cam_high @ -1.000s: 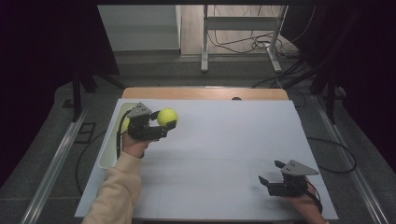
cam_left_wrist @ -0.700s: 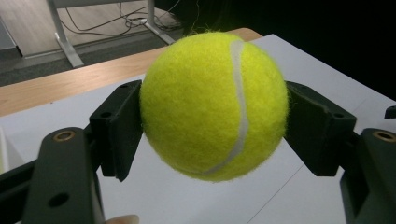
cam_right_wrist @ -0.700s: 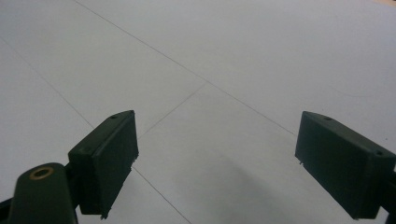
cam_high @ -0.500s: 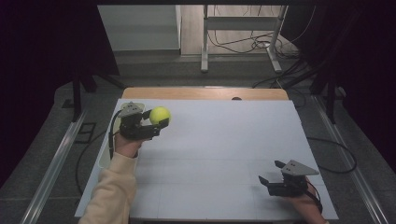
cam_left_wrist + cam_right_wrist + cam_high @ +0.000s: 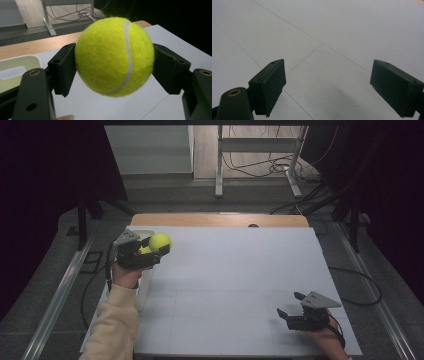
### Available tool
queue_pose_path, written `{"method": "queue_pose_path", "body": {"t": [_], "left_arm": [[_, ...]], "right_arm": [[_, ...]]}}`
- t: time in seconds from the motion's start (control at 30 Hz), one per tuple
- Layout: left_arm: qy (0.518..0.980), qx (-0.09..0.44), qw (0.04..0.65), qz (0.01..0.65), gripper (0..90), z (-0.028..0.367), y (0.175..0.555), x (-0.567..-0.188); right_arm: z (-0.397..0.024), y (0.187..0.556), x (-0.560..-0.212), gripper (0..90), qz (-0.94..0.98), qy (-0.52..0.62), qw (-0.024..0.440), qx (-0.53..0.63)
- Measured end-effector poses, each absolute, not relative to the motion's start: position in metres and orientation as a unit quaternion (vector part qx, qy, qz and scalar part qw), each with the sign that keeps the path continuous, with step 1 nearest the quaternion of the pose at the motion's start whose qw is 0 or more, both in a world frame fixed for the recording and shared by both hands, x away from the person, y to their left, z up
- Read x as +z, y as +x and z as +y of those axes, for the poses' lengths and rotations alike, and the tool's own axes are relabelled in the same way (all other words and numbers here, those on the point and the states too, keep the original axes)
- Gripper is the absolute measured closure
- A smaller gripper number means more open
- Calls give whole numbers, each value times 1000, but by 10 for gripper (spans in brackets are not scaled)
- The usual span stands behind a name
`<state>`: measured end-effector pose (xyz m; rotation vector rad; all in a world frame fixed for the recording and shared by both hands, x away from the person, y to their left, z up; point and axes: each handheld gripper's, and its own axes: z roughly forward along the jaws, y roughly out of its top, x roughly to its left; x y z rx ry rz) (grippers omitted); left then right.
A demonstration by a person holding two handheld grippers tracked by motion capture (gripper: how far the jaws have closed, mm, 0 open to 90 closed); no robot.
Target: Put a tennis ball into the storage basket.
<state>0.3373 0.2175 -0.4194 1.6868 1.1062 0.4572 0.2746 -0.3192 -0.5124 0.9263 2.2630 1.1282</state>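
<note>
A yellow tennis ball (image 5: 160, 241) (image 5: 115, 56) sits between the black jaws of my left gripper (image 5: 159, 248) (image 5: 113, 58), which is shut on it and holds it above the table's far left, next to a white tray (image 5: 144, 233) (image 5: 15, 62). Another yellow shape (image 5: 144, 250) peeks out behind that gripper's jaws, mostly hidden. My right gripper (image 5: 289, 304) (image 5: 328, 82) rests near the front right corner of the white table sheet (image 5: 235, 270), open with nothing between its pads.
A wooden strip (image 5: 215, 220) runs along the table's far edge. Beyond it stand a metal frame (image 5: 257, 160) and loose cables on the floor. Metal rails (image 5: 60, 290) flank the table on both sides.
My left gripper has carried the tennis ball leftward, toward the white tray. The right gripper has stayed where it was.
</note>
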Motion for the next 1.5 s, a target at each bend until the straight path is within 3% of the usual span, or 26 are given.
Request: {"method": "queue_pose_path", "body": {"t": [1.5], "left_arm": [[668,228,461,539,260,279,332,-438]], "right_arm": [[-319,275,-513,136,820,336,224,406]]}}
